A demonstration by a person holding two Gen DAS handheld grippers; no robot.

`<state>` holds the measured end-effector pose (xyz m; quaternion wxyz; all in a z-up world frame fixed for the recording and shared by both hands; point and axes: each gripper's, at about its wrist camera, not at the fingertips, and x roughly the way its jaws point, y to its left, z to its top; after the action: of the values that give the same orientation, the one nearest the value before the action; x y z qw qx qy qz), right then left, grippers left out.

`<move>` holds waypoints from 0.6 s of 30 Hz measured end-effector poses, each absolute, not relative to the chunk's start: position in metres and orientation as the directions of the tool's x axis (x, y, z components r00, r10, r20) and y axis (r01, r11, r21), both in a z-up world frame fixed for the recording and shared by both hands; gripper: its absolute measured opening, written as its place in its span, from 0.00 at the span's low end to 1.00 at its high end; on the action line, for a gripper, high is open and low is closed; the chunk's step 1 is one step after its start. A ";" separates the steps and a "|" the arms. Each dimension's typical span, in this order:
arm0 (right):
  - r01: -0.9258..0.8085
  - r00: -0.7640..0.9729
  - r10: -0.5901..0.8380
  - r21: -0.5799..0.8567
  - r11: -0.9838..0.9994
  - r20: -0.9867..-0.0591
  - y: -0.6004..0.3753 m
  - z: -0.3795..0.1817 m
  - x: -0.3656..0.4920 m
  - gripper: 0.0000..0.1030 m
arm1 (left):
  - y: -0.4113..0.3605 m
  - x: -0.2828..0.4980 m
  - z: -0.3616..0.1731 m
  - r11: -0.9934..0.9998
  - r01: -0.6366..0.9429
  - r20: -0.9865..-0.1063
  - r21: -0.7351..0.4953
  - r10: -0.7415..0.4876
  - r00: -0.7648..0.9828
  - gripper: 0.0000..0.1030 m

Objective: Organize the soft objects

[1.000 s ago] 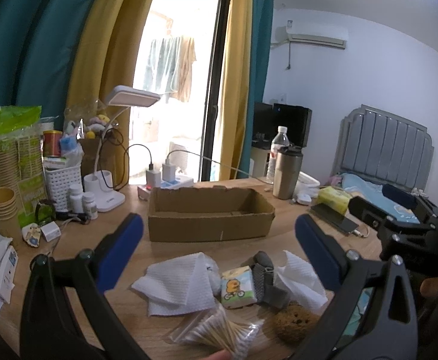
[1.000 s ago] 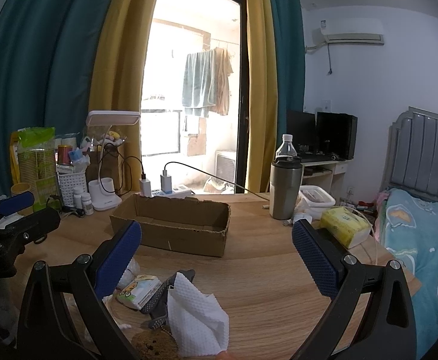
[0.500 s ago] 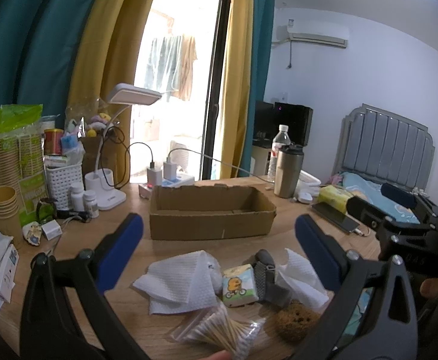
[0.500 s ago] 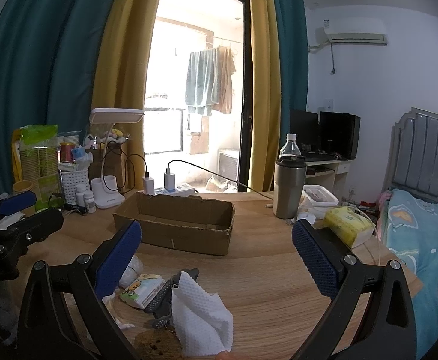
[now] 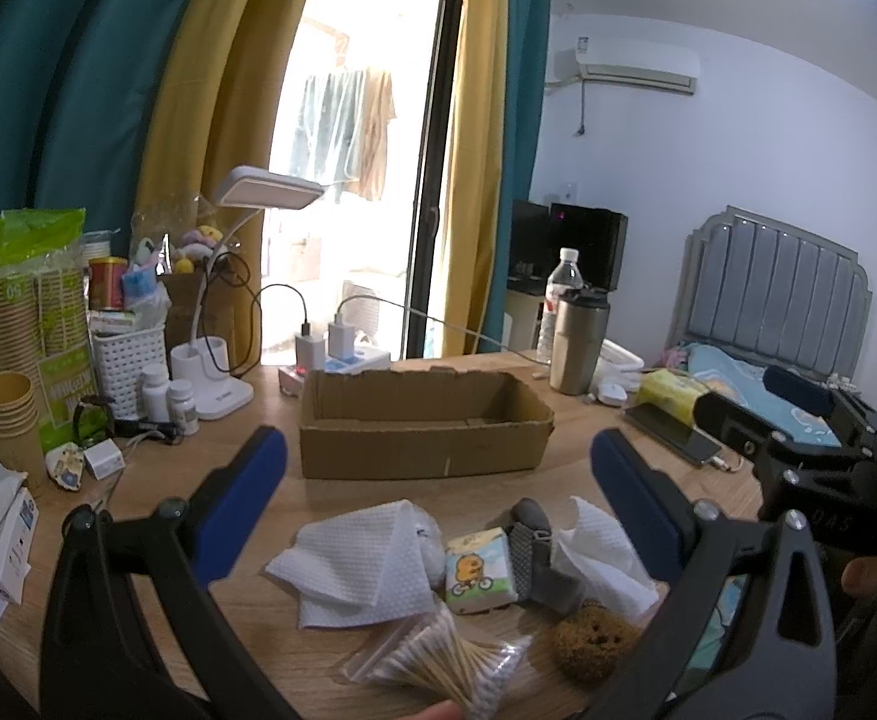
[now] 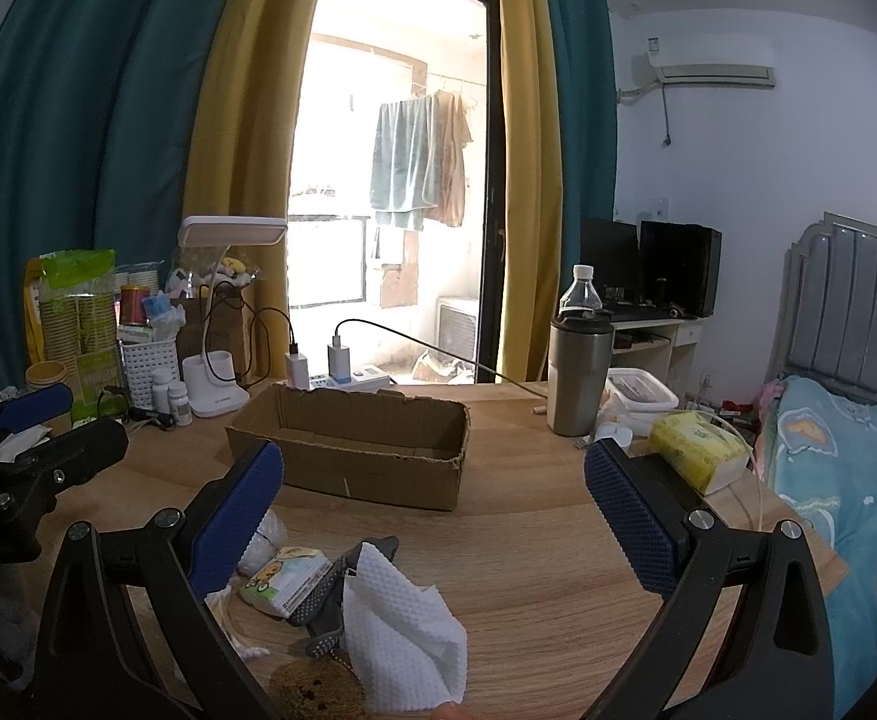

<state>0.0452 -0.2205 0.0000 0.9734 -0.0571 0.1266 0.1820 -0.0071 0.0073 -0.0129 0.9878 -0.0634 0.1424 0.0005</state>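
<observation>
An empty cardboard box (image 5: 426,426) sits mid-table; it also shows in the right wrist view (image 6: 354,450). In front of it lies a pile: a white paper towel (image 5: 354,564), a small tissue pack with a cartoon (image 5: 477,570), a grey glove-like cloth (image 5: 528,546), a second white towel (image 5: 600,558), a brown sponge (image 5: 588,639) and a bag of cotton swabs (image 5: 438,660). My left gripper (image 5: 438,492) is open above the pile. My right gripper (image 6: 432,498) is open, with the towel (image 6: 402,630), tissue pack (image 6: 282,582) and sponge (image 6: 312,690) below it.
A desk lamp (image 5: 228,324), white basket (image 5: 126,360), pill bottles (image 5: 168,396) and paper cups (image 5: 12,414) crowd the left. A steel tumbler (image 6: 579,378), water bottle (image 6: 582,294), yellow tissue pack (image 6: 696,450) and phone (image 5: 672,438) sit right. A bed (image 6: 846,480) lies beyond.
Both grippers have drifted slightly; the views shift a little. Both stay open and empty, and the pile has not moved.
</observation>
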 end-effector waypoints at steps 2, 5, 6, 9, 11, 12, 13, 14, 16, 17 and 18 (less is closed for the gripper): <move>-0.370 0.901 0.341 -0.066 0.927 -0.267 -0.220 0.000 0.044 0.99 | 0.007 -0.007 -0.013 0.992 -0.020 -0.282 -0.126 -0.016 0.959 0.99; -0.371 0.901 0.341 -0.067 0.926 -0.268 -0.220 0.001 0.044 0.99 | 0.008 -0.007 -0.013 0.992 -0.021 -0.282 -0.128 -0.016 0.959 0.99; -0.371 0.901 0.341 -0.067 0.926 -0.268 -0.220 0.000 0.045 0.99 | 0.009 -0.007 -0.012 0.992 -0.021 -0.282 -0.128 -0.016 0.959 0.99; -0.374 0.900 0.344 -0.068 0.925 -0.268 -0.220 0.001 0.045 0.99 | 0.009 -0.006 -0.012 0.992 -0.021 -0.282 -0.128 -0.016 0.959 0.99; -0.374 0.899 0.345 -0.066 0.925 -0.269 -0.220 0.001 0.044 0.99 | 0.009 -0.007 -0.013 0.992 -0.021 -0.283 -0.128 -0.017 0.959 0.99; -0.373 0.900 0.344 -0.066 0.925 -0.268 -0.220 0.001 0.044 0.99 | 0.008 -0.007 -0.013 0.992 -0.020 -0.282 -0.128 -0.017 0.959 0.99; -0.373 0.900 0.343 -0.067 0.926 -0.269 -0.219 0.001 0.044 0.99 | 0.009 -0.007 -0.012 0.992 -0.021 -0.282 -0.127 -0.016 0.959 0.99; -0.373 0.900 0.343 -0.068 0.925 -0.269 -0.219 0.001 0.044 0.99 | 0.009 -0.007 -0.013 0.992 -0.021 -0.282 -0.127 -0.016 0.959 0.99; -0.373 0.900 0.343 -0.068 0.925 -0.270 -0.219 0.001 0.044 0.99 | 0.009 -0.006 -0.012 0.992 -0.020 -0.283 -0.127 -0.016 0.959 0.99; -0.374 0.899 0.343 -0.068 0.925 -0.271 -0.218 0.000 0.045 0.99 | 0.009 -0.006 -0.012 0.992 -0.021 -0.284 -0.127 -0.016 0.959 0.99; -0.374 0.899 0.344 -0.068 0.925 -0.271 -0.218 0.001 0.045 0.99 | 0.010 -0.007 -0.012 0.992 -0.021 -0.284 -0.128 -0.016 0.959 0.99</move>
<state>0.0448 -0.2183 0.0005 0.9726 -0.0593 0.1282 0.1845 -0.0065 0.0098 -0.0124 0.9875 -0.0648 0.1435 0.0011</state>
